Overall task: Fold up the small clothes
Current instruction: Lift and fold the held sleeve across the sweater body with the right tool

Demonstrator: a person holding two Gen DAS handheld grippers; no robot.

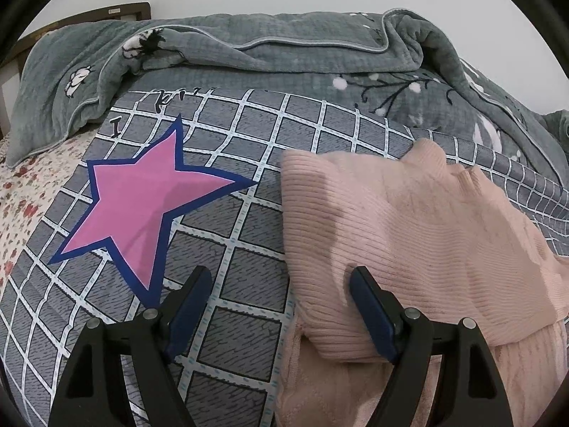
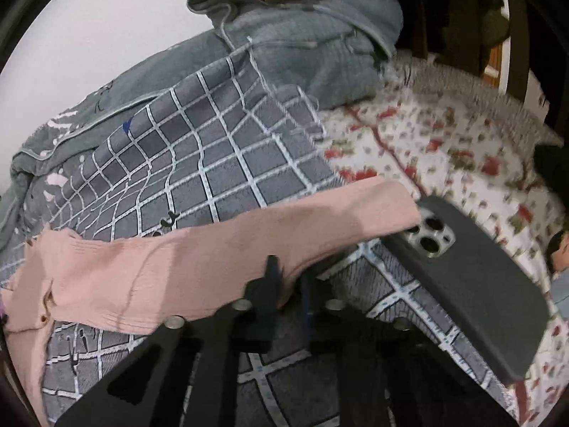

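Right hand-held gripper (image 2: 290, 284) pinches the pink sweater (image 2: 142, 267) (sleeve edge).

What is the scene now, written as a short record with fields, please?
garment: pink knit sweater, partly folded on the grey checked cover
left gripper: open, jaws straddling the sweater's left edge
right gripper: shut on the sweater's sleeve
nearby: dark phone beside the sleeve end
background: grey quilt, floral sheet
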